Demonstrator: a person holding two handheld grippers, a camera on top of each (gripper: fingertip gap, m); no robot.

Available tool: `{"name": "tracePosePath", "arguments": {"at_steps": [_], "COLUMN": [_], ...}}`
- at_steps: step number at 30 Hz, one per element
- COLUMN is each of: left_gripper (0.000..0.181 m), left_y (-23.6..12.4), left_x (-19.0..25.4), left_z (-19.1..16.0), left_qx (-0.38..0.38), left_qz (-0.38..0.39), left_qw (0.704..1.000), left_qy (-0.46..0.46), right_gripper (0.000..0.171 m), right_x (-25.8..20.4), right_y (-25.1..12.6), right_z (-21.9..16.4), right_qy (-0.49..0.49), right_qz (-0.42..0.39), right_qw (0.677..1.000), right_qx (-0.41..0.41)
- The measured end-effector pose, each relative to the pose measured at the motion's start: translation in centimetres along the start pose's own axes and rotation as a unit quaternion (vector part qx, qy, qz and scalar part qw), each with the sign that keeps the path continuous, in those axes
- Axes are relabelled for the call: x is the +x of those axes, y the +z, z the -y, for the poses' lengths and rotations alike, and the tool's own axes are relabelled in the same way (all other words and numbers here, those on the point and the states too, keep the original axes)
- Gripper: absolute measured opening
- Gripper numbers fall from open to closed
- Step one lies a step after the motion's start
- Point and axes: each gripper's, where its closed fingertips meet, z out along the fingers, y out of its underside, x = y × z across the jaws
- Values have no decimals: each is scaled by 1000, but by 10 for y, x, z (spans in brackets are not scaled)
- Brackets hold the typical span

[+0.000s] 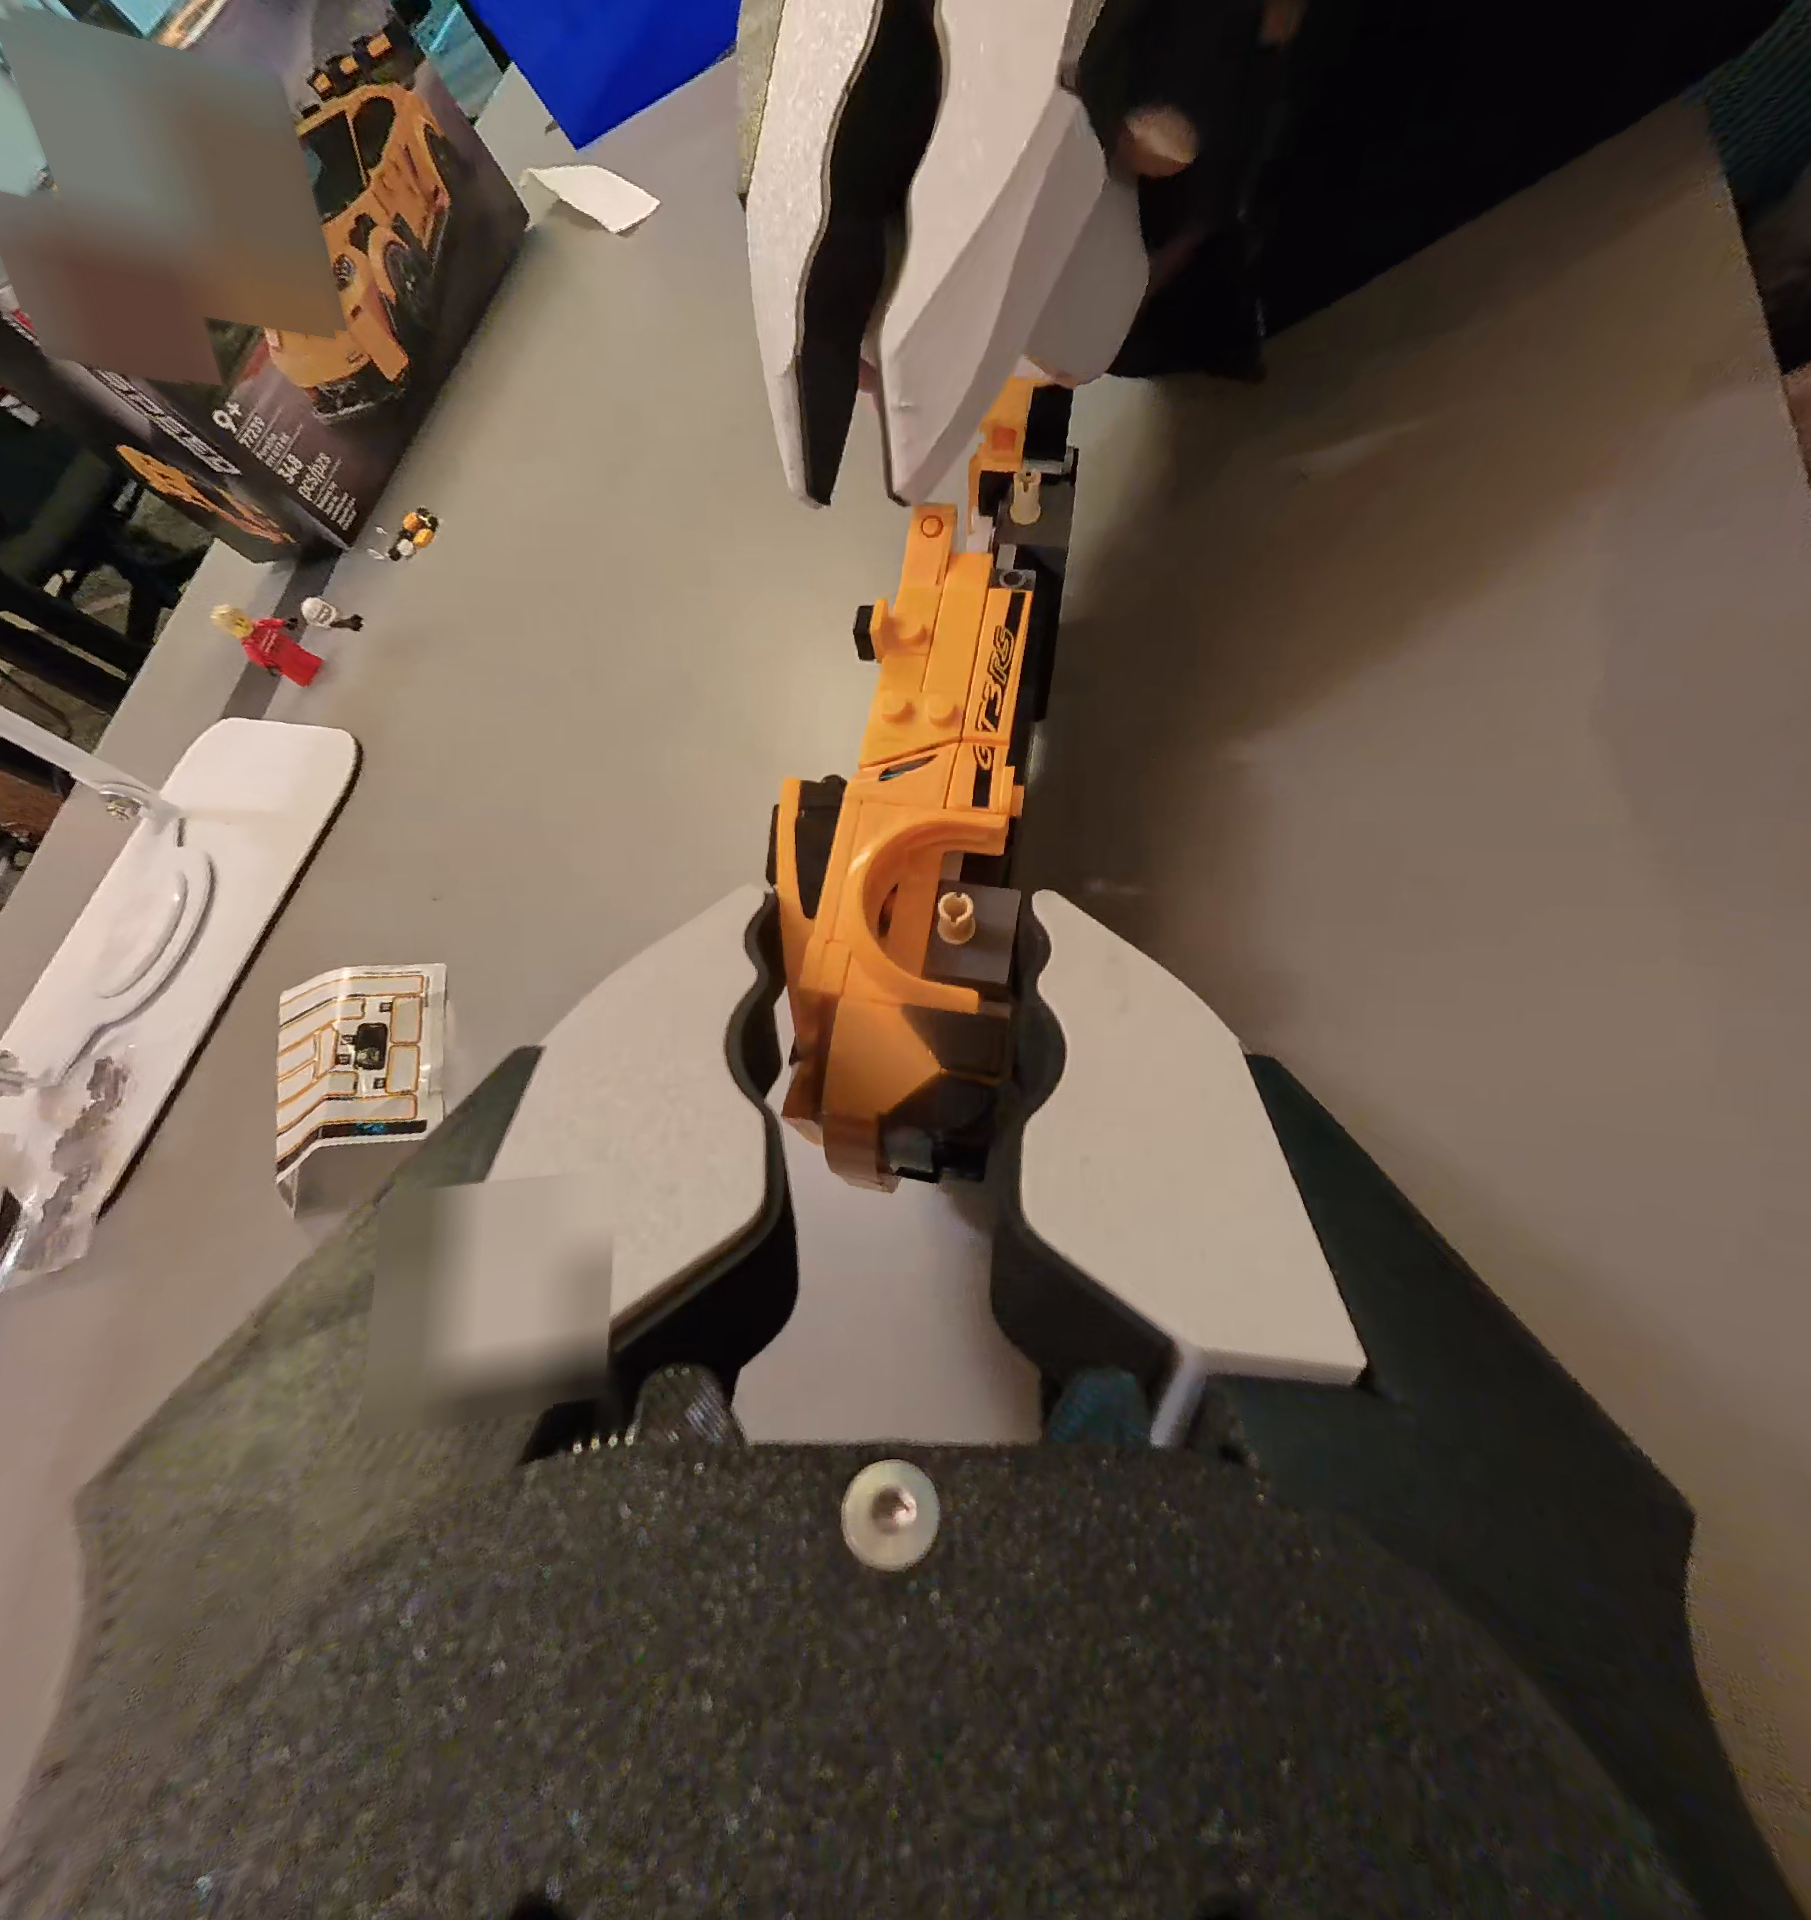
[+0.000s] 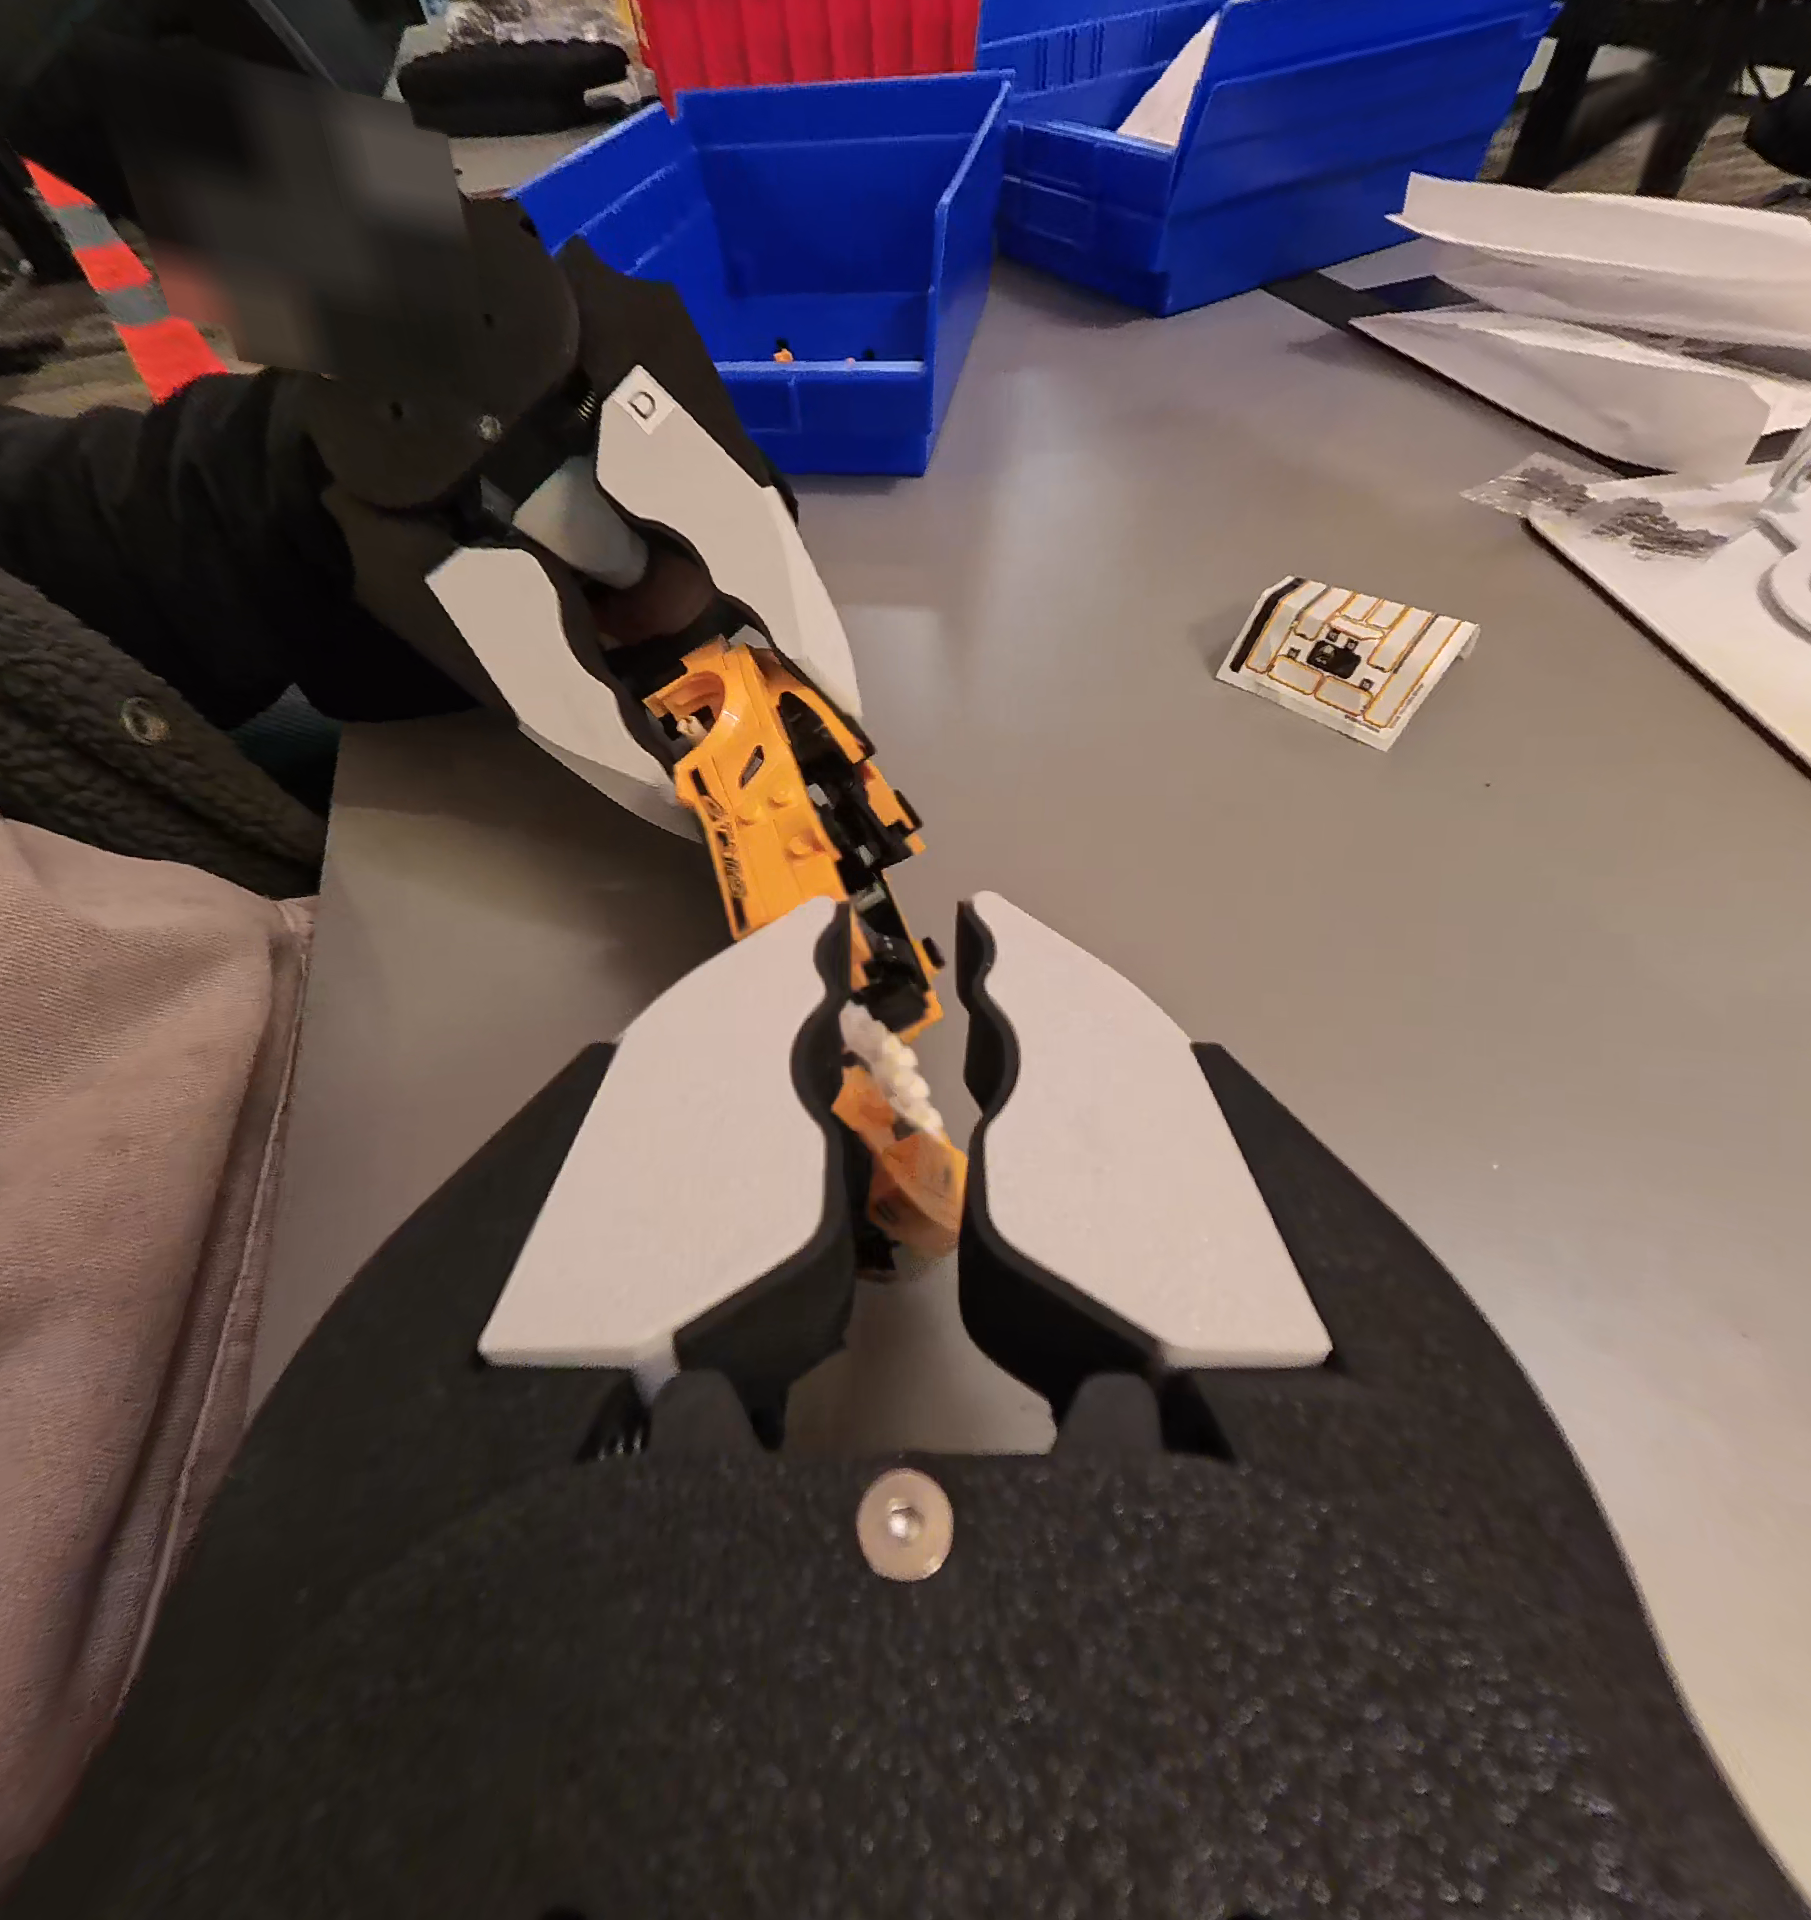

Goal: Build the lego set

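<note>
- A grey tabletop (image 1: 589, 582) fills both views. In the left wrist view, the set's box (image 1: 288, 343) with an orange car pictured stands at the upper left. Small minifigure parts (image 1: 277, 639) lie below it, and a white board (image 1: 205, 862) sits at the left edge.
- A sticker sheet (image 1: 361, 1060) lies left of centre; the right wrist view shows it at the right (image 2: 1348, 660).
- Blue bins (image 2: 828, 270) stand at the top of the right wrist view, with white papers (image 2: 1607, 301) at the upper right.
- The left tool (image 1: 896, 1039) points up the frame, its jaws clamped on the near end of the orange lego car (image 1: 942, 727), which is turned on its side.
- The right tool (image 2: 896, 1060) points up the frame too, closed on the car's other end (image 2: 776, 810).
- Printed lettering runs along the car's side; the box bears print too.
</note>
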Motion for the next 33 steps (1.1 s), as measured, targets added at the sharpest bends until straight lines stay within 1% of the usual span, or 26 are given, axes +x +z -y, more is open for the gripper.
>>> {"name": "tracePosePath", "arguments": {"at_steps": [2,4,9,13,21,27,30,33], "left_gripper": [42,42,42,41,42,42,42,42], "left_y": [0,0,1,1,1,0,0,0], "left_x": [-2,-3,-3,-3,-7,-9,-11,-11], "left_z": [-1,-1,-1,-1,-3,-5,-5,-3], "left_qx": [-6,-9,-12,-13,-22,-31,-43,-52], "left_qz": [12,20,29,31,43,50,66,82], "left_qw": [1000,1000,999,999,998,997,995,992], "left_qy": [10,18,36,39,39,40,59,81], "right_gripper": [19,19,16,18,19,21,23,20], "right_x": [-3,0,0,1,9,-2,0,5], "right_y": [-1,1,1,1,-5,1,6,11], "right_z": [3,-3,-2,-2,7,7,7,-1], "right_qy": [1,1,-13,-2,6,8,35,26], "right_qz": [8,-5,-12,-8,-30,-16,-39,-77], "right_qw": [1000,1000,1000,1000,999,1000,998,994], "right_qx": [8,-8,-7,-7,24,5,-19,-71]}}
